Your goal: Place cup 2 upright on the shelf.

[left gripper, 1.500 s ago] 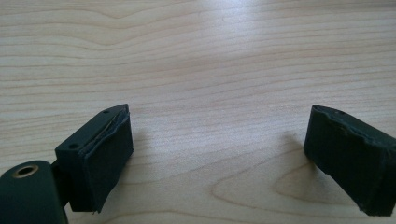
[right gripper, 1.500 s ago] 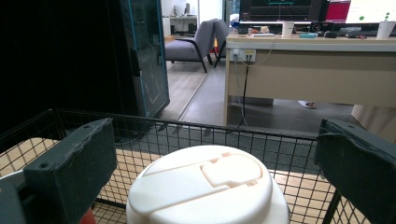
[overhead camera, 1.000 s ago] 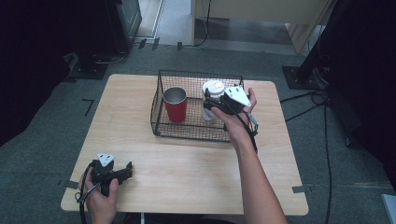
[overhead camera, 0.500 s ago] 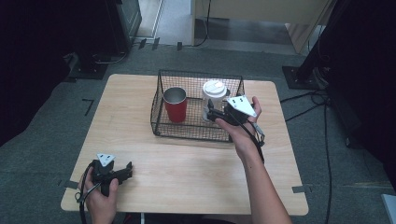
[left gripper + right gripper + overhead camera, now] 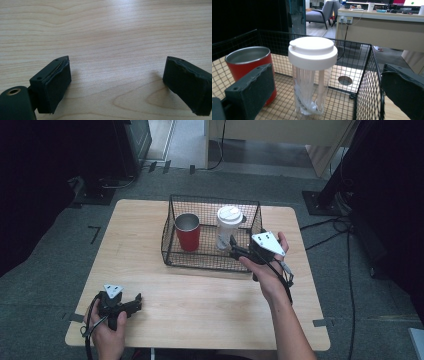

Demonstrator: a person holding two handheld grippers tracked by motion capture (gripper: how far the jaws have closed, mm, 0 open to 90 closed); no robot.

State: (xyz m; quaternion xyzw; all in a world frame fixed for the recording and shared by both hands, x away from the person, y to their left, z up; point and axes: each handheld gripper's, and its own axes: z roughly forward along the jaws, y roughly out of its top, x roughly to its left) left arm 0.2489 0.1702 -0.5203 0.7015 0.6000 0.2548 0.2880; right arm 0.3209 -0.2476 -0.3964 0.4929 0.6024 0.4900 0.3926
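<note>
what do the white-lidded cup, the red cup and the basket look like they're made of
White-lidded cup: clear, glossy plastic by its see-through wall; matte white lid, likely plastic. Red cup: probably painted metal, with a brushed silvery inside. Basket: thin black-coated wire mesh.

Clear plastic cup (image 5: 227, 231) (image 5: 312, 82) with white lid: upright, lid on, inside wire basket (image 5: 200, 262) (image 5: 364, 82), near its right wall. White straws or strips visible through clear wall, bunched at bottom. Red metal tumbler (image 5: 188, 231) (image 5: 249, 62) with silver rim: upright, open-topped, just left of cup, apart from it. Basket sits at worktop's far middle.
</note>
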